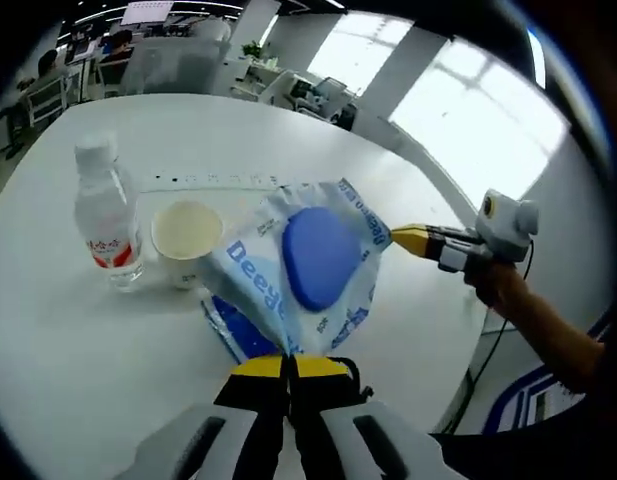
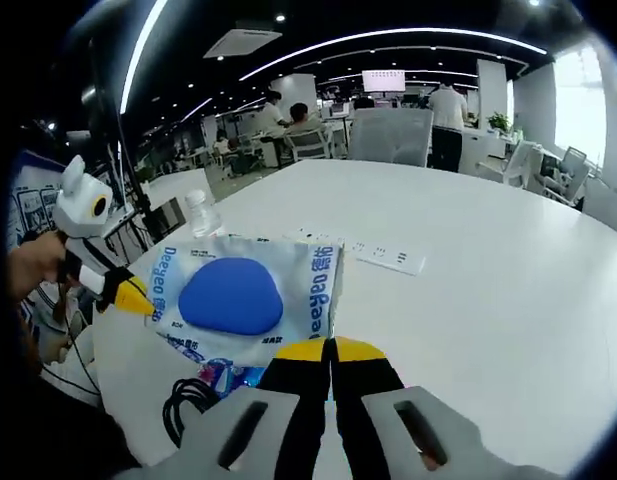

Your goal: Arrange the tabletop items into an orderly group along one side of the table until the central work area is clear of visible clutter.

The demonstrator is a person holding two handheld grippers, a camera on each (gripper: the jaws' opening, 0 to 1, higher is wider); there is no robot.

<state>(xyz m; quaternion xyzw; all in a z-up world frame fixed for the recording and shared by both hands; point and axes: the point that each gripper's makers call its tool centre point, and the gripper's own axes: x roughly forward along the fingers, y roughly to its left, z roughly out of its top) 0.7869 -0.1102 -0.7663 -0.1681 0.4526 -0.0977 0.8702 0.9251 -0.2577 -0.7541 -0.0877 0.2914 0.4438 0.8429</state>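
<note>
A blue and white wet-wipes pack (image 1: 318, 260) with a blue oval lid hangs above the white table (image 1: 78, 350), held at both ends. My left gripper (image 1: 288, 367) is shut on its near edge. From the right, my right gripper (image 1: 403, 240) pinches the far edge. In the right gripper view the same pack (image 2: 233, 295) lies ahead of my right gripper (image 2: 330, 350), which is shut on it, while the left gripper (image 2: 133, 293) grips its other end. A clear water bottle (image 1: 108, 215) and a paper cup (image 1: 186, 235) stand side by side left of the pack.
A white power strip (image 2: 378, 255) lies on the table (image 2: 488, 280) beyond the pack. A black cable (image 2: 188, 395) coils near the table edge. The bottle (image 2: 200, 212) stands behind the pack. Office chairs (image 2: 388, 135) and people are beyond the table.
</note>
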